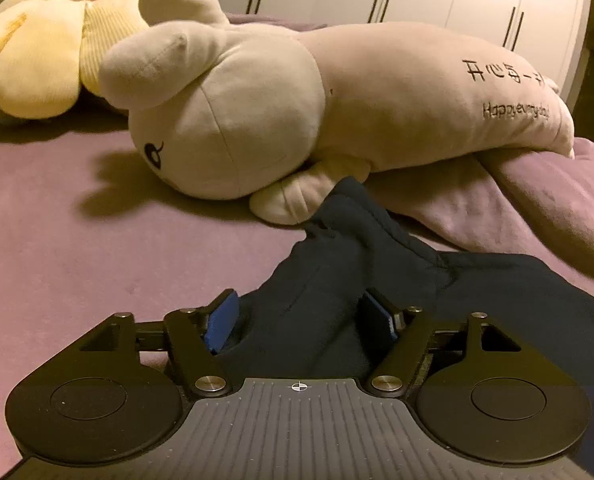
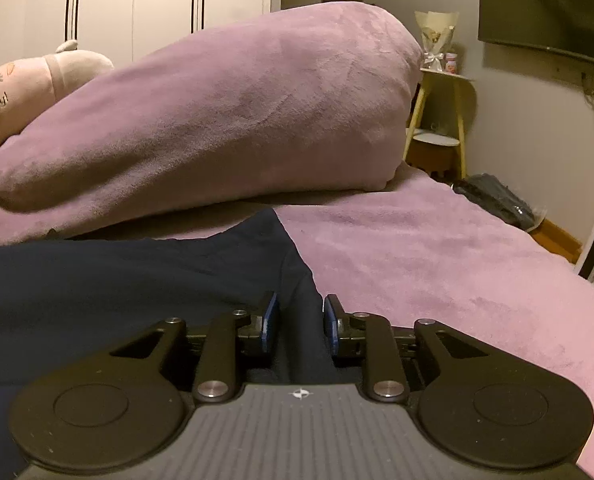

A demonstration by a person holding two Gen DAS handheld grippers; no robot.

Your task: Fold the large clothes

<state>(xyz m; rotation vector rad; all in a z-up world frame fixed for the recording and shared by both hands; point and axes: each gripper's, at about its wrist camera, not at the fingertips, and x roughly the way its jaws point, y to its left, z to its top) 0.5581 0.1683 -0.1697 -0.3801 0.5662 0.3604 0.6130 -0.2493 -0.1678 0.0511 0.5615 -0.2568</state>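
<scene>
left gripper (image 1: 299,320) spread wide, blue pads well apart, dark cloth bunched between them but not pinched. right gripper (image 2: 300,320) parted only narrowly, a ridge of the same cloth standing between its blue pads (image 2: 271,322); cannot tell whether the pads still touch it, no squeeze visible.

navy garment (image 1: 337,280) soft, thick, fleece-like, matte, lying on the bedspread directly under both grippers. seen from the left wrist: crumpled into a peaked fold with a stitched seam, its far tip just beside the plush toy's paw. seen from the right wrist: flatter, smooth, with a straight edge running away from the gripper.

beyond the garment, mauve bedspread (image 1: 97,220), velvety short pile, faintly wrinkled. behind the garment, long beige plush animal (image 1: 297,108), rounded head, stubby ears, embroidered eye and lettering on its flank. behind the plush animal, yellow ribbed flower cushion (image 1: 49,48) with a pink centre. also past the garment, bulky rolled mauve blanket (image 2: 217,112). farther back, white wardrobe doors (image 2: 157,4) with slim dark handles, pale wooden side table (image 2: 445,120), dark wall-mounted screen (image 2: 545,8).
</scene>
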